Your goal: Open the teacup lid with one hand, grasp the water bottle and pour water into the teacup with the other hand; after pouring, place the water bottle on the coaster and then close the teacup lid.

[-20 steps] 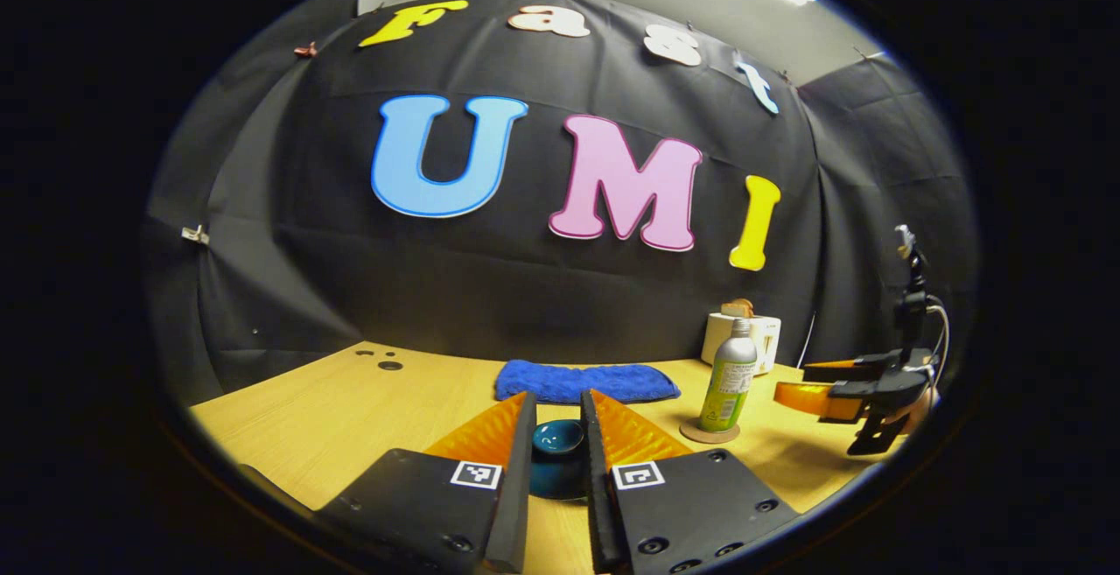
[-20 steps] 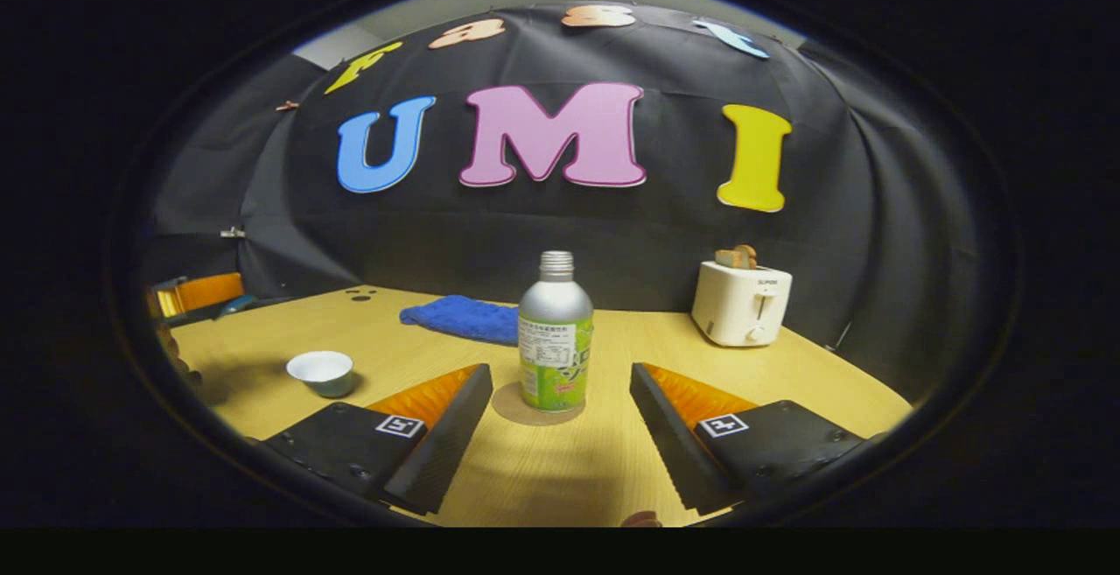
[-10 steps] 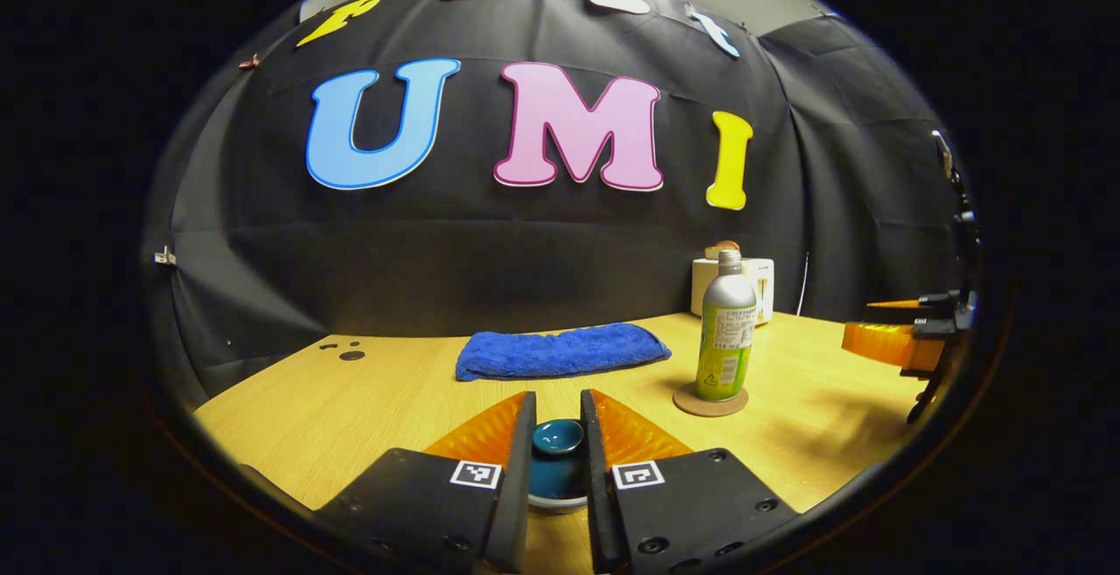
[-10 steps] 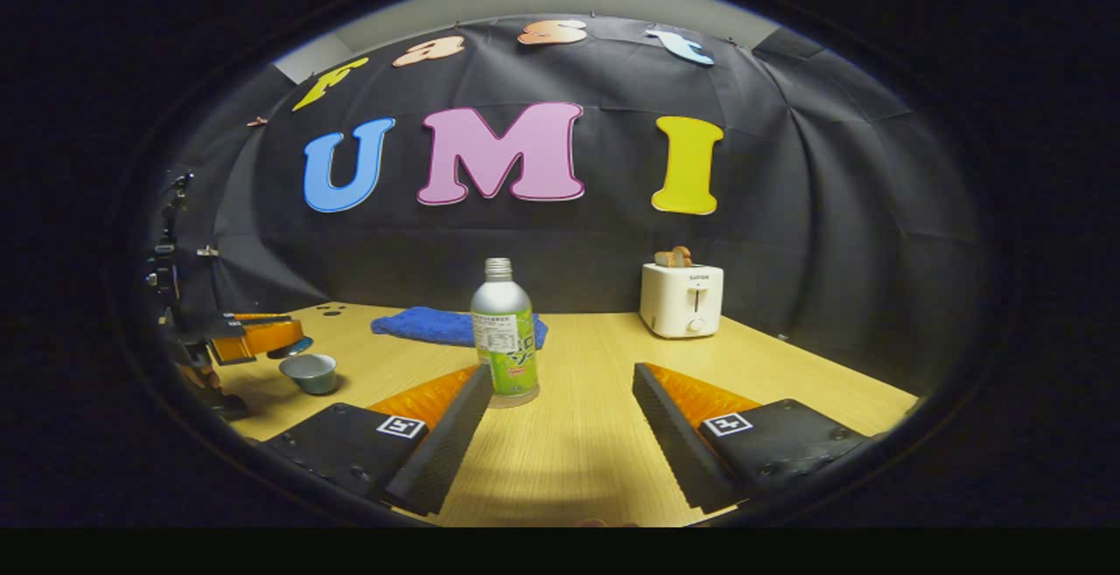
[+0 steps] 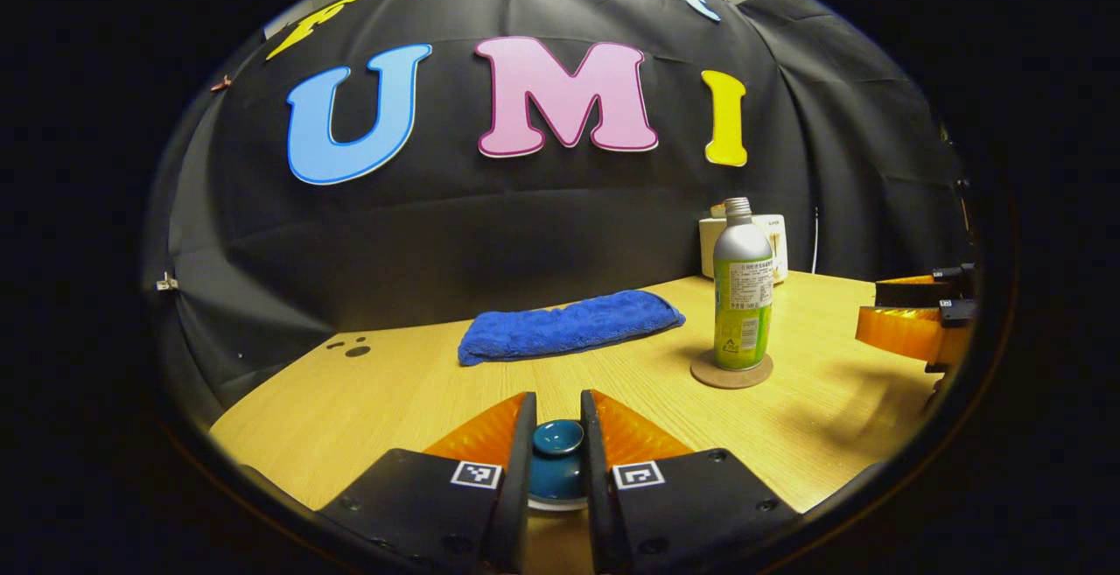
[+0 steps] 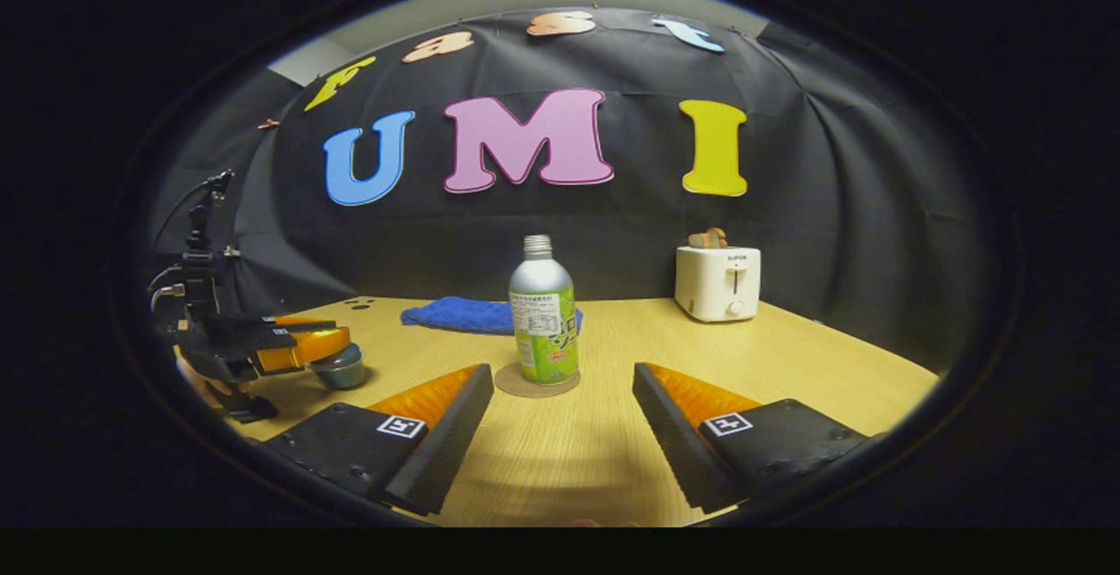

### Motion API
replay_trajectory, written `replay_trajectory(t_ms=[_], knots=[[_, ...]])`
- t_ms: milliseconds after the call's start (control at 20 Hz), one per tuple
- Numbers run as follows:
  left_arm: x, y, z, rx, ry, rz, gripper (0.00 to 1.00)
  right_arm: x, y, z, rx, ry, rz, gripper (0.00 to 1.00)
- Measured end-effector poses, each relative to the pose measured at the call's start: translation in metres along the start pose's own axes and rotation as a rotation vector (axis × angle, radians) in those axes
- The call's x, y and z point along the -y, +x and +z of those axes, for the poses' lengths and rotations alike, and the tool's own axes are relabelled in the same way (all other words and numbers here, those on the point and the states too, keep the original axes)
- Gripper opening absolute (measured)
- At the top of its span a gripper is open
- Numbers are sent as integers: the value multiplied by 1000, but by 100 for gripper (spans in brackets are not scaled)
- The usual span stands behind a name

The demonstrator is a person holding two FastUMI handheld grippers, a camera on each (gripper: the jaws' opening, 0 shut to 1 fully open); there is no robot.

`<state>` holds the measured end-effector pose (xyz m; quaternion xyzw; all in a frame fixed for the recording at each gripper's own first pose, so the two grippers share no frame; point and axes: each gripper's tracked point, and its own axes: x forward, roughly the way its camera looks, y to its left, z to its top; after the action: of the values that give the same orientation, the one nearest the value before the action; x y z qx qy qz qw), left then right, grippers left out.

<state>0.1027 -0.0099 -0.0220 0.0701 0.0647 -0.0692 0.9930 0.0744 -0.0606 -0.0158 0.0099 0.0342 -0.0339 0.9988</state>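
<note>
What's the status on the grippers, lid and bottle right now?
Left gripper shut on teacup lid. Right gripper open, facing water bottle on coaster. Nothing between.

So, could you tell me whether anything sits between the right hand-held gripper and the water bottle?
Nothing visible does. The right hand-held gripper is open, with bare table ahead up to the water bottle upright on its coaster. The blue towel lies behind the bottle.

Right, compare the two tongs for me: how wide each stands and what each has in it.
The left tongs stand narrow, both fingers pressed on the teacup lid; the right tongs stand wide apart and hold nothing. The left tongs are low over the teacup; the right tongs face the water bottle, upright on its coaster, without touching it. Both are over the table.
</note>
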Motion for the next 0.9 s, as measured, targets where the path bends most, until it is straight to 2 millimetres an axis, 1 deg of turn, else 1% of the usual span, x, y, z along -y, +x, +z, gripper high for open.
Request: replay_trajectory(t_ms=[50, 150, 250, 400, 500, 600, 650, 700, 750, 800, 850, 900], knots=[[0, 0, -1, -8, 4, 2, 32, 0, 0, -1, -2, 1, -1, 99], [2, 0, -1, -18, 10, 4, 32, 0, 1, -1, 0, 8, 2, 99], [2, 2, -4, -30, 16, 6, 33, -1, 2, -3, -7, 6, 3, 99], [0, 3, -8, -54, 17, 20, 34, 0, 3, -2, 1, -20, -7, 99], [1, 2, -8, -55, 15, 16, 35, -1, 1, -1, 3, -29, -3, 99], [-2, -1, -7, -50, 4, 25, 35, -4, 0, -1, 6, -31, 2, 99], [-3, -3, -6, -39, -15, 28, 40, -5, -1, -1, 8, -35, 3, 99], [-3, -8, -5, -27, -43, 23, 52, -6, -1, 0, 10, -40, 6, 99], [-3, -13, -4, -13, -72, 21, 58, -7, -2, 2, 14, -43, 9, 99], [-4, -19, 1, 9, -96, 26, 76, -8, -4, 4, 19, -46, 9, 99], [-6, -25, 7, 38, -116, 37, 81, -9, -5, 7, 25, -51, 8, 99], [-9, -32, 15, 68, -130, 48, 91, -10, -6, 9, 32, -56, 9, 99]])
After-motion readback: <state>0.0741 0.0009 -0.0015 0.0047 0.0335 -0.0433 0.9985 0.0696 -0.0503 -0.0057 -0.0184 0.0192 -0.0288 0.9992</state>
